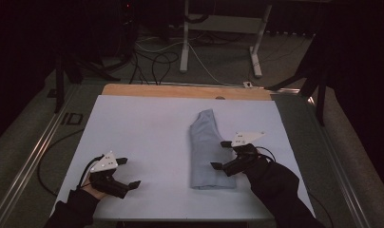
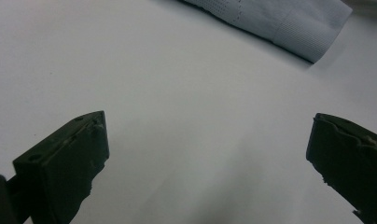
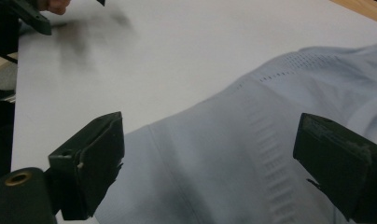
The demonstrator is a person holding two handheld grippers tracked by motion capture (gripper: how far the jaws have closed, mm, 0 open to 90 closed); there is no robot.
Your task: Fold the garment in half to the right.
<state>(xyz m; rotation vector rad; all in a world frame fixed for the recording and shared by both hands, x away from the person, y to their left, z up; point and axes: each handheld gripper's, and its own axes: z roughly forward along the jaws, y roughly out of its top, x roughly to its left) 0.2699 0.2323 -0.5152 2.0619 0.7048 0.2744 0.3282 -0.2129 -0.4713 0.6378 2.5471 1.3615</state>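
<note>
Two tools work over the white desk (image 1: 147, 128), both with jaws spread wide and grasping nothing. A folded pale blue garment (image 1: 206, 149) lies lengthwise right of the desk's middle, its near end short of the front edge. The right tool (image 1: 222, 155) sits at the garment's right edge, its jaws straddling the cloth (image 3: 252, 154). The left tool (image 1: 127, 172) rests near the front left corner, well apart from the garment (image 2: 275, 18), with broad bare surface between them.
</note>
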